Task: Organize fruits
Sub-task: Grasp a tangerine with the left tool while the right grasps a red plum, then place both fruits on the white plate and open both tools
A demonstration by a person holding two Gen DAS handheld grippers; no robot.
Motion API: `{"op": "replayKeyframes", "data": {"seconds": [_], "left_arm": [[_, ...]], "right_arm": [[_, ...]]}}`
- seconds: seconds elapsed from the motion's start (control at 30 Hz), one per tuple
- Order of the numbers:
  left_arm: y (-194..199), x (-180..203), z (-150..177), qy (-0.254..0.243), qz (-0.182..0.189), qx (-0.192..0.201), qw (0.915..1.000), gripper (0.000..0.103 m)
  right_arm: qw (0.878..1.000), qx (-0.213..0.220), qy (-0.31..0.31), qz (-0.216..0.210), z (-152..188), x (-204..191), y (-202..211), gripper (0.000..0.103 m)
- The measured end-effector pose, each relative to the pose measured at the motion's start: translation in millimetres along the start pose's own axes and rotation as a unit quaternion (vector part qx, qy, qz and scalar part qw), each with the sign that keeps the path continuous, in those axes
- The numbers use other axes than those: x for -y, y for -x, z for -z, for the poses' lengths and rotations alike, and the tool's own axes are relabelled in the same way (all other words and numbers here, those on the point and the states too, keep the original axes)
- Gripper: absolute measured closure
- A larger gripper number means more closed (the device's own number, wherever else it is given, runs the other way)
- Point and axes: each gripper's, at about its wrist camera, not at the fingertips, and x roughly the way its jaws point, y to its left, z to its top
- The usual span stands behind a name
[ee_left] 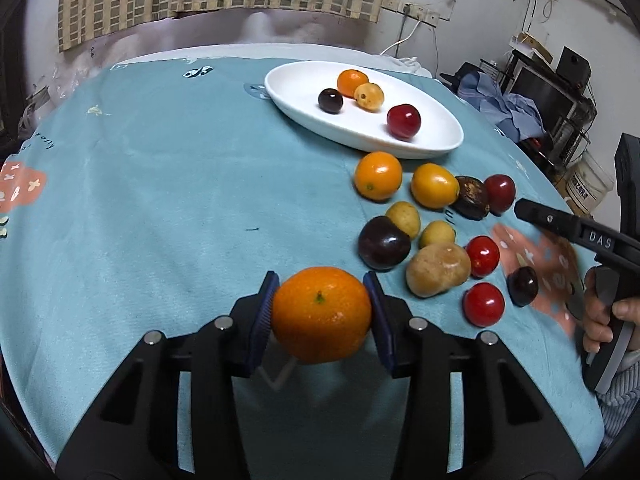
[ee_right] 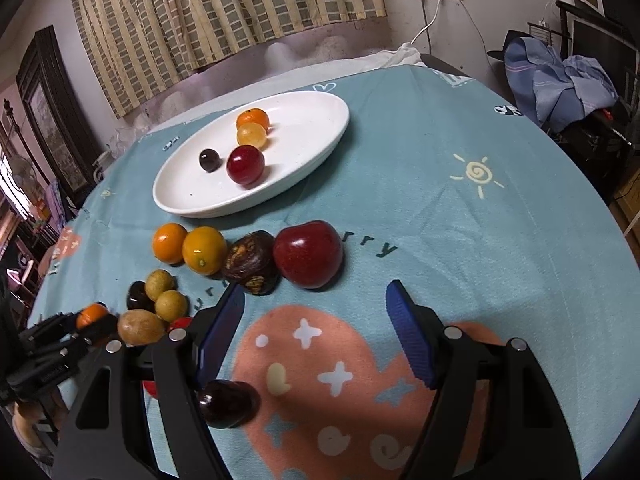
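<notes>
Left wrist view: the left hand-held gripper [ee_left: 322,314] pinches an orange mandarin [ee_left: 321,314] between its blue pads, above the teal-clothed desk [ee_left: 160,200]. The right hand-held gripper [ee_right: 316,336] stands spread and empty near loose fruit. The white plate [ee_left: 440,142] holds four fruits.

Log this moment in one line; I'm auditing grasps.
left tongs: shut on orange | right tongs: open | plate: four fruits

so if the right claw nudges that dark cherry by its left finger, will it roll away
Probably: the dark cherry looks round and glossy, lying loose on the flat tablecloth. Its shiny skin may slip on the pads. The open right claw isn't touching it.
</notes>
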Motion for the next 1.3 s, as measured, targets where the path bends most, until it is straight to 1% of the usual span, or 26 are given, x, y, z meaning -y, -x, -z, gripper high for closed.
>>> {"op": "replayKeyframes", "data": {"seconds": [0.1,0.17,0.23,0.3,0.4,0.43,0.47,0.53,0.6,0.83,0.93,1.0,1.07,1.13,1.2,1.23,1.3], "left_arm": [[-0.2,0.8,0.1,-0.007,0.0,-0.002,1.0,0.058],[-0.2,1.9,0.0,-0.01,-0.001,-0.004,0.9999,0.059],[-0.4,2.0,-0.2,-0.011,-0.001,-0.005,0.9999,0.058],[-0.6,3.8,0.1,-0.013,-0.001,-0.006,0.9999,0.058],[-2.8,5.7,0.7,-0.017,-0.002,-0.011,0.9998,0.058],[-2.8,6.4,1.1,-0.017,-0.002,-0.012,0.9998,0.058],[-2.6,6.6,1.3,-0.017,-0.002,-0.012,0.9998,0.058],[-3.3,7.1,1.6,-0.016,-0.002,-0.014,0.9998,0.058],[-3.7,7.4,1.9,-0.017,-0.003,-0.015,0.9997,0.058],[-3.5,7.1,2.6,-0.01,0.008,-0.013,0.9998,0.058],[3.1,8.7,-1.0,-0.01,0.018,0.006,0.9998,0.058],[9.3,10.4,-11.0,-0.01,0.014,0.026,0.9995,0.058],[13.7,14.2,-30.5,-0.017,0.009,0.044,0.9989,0.058],[13.3,17.4,-56.0,-0.017,0.01,0.056,0.9982,0.058],[8.1,22.2,-79.1,-0.018,0.013,0.065,0.9977,0.058],[1.7,26.9,-91.5,-0.022,0.01,0.068,0.9974,0.058],[-12.6,34.5,-107.4,-0.025,0.007,0.07,0.9972,0.058]], "right_arm": [[1.0,0.004,0.024,0.005,2.1,-6.4,-1.0,0.034],[0.999,0.02,0.035,0.017,0.3,-8.3,0.8,0.043],[0.999,0.04,0.023,0.017,-3.9,-3.7,4.9,0.044],[0.999,0.05,0.006,0.018,-10.3,2.6,4.0,0.044],[0.999,0.029,-0.025,-0.013,-18.1,10.1,-11.9,0.045],[0.999,0.018,-0.036,-0.027,-20.0,11.5,-17.8,0.049],[0.999,0.012,-0.039,-0.032,-20.6,11.2,-21.4,0.052],[0.999,0.003,-0.04,-0.033,-20.6,10.6,-27.4,0.057],[0.998,-0.005,-0.049,-0.05,-19.9,11.8,-30.2,0.06],[0.995,-0.005,-0.077,-0.069,-16.7,18.1,-26.8,0.062],[0.994,0.011,-0.084,-0.064,-17.2,22.2,-18.6,0.062],[0.994,0.027,-0.089,-0.063,-20.1,23.3,-10.1,0.062],[0.993,0.038,-0.091,-0.067,-27.4,22.7,-4.1,0.062],[0.994,0.047,-0.076,-0.068,-43.8,14.4,0.1,0.062],[0.994,0.052,-0.073,-0.067,-60.3,7.6,-1.5,0.062],[0.993,0.053,-0.075,-0.075,-72.3,2.6,-7.1,0.062],[0.993,0.052,-0.076,-0.08,-85.3,-2.5,-18.7,0.062]]}}
